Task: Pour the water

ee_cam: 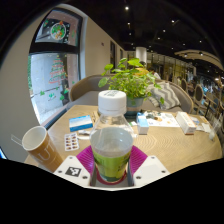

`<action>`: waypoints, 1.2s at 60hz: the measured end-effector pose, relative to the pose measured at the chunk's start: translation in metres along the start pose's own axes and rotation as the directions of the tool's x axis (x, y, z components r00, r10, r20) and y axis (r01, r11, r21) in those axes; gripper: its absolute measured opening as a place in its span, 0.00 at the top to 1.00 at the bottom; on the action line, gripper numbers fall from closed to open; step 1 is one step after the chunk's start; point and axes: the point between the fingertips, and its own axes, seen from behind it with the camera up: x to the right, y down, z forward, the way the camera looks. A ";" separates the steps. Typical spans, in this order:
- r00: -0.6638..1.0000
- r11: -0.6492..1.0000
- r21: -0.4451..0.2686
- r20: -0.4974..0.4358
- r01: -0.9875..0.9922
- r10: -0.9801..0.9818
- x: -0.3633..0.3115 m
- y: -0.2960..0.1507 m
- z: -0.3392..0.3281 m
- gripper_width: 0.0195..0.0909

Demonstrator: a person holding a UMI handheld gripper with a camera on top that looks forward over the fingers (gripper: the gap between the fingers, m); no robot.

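Note:
A clear plastic bottle (pixel 112 140) with a white cap and a green label stands upright between my gripper's (pixel 112 162) magenta pads (pixel 86 158). Both pads press against its sides, so the gripper is shut on it. The bottle's lower part holds greenish liquid. A brown paper cup (pixel 40 148) stands tilted to the left of the fingers on the round wooden table (pixel 175 145), apart from the bottle.
Beyond the bottle a potted green plant (pixel 132 78) sits mid-table. A blue-and-white packet (pixel 80 122) and a blister pack (pixel 70 142) lie to the left. White boxes and papers (pixel 165 120) lie to the right. Chairs stand behind the table.

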 end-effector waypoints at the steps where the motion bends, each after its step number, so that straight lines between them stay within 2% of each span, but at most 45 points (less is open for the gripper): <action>1: 1.000 1.000 0.027 0.001 -0.002 0.002 0.000 -0.005 0.000 0.67; 5: 1.000 0.999 0.042 -0.003 0.009 -0.009 0.000 -0.006 -0.001 0.67; 10: 1.000 0.999 0.053 -0.012 0.012 -0.011 0.000 -0.007 -0.001 0.60; 15: 1.000 0.999 0.035 -0.015 0.008 -0.007 0.001 -0.005 -0.001 0.52; 18: 1.000 1.000 -0.005 -0.016 0.003 -0.003 0.002 0.000 -0.003 0.39; 21: 1.000 0.999 -0.033 -0.010 -0.004 0.003 0.001 0.002 -0.010 0.09; 22: 1.000 0.999 -0.040 -0.010 -0.006 0.006 0.001 0.002 -0.014 0.06; 24: 1.000 0.998 -0.054 -0.023 -0.011 0.010 0.004 0.003 -0.023 0.10; 28: 0.998 0.997 -0.081 -0.060 -0.003 -0.001 0.012 0.002 -0.047 0.06; 38: 0.995 0.987 -0.161 -0.096 -0.001 -0.014 0.006 0.006 -0.128 0.07; 47: 0.994 0.980 -0.197 -0.106 -0.009 -0.012 -0.010 0.006 -0.199 0.08; 59: 0.988 0.979 -0.195 -0.148 -0.067 0.038 -0.016 -0.003 -0.250 0.08; 72: 0.980 0.981 -0.175 -0.192 -0.084 0.049 0.000 -0.010 -0.261 0.08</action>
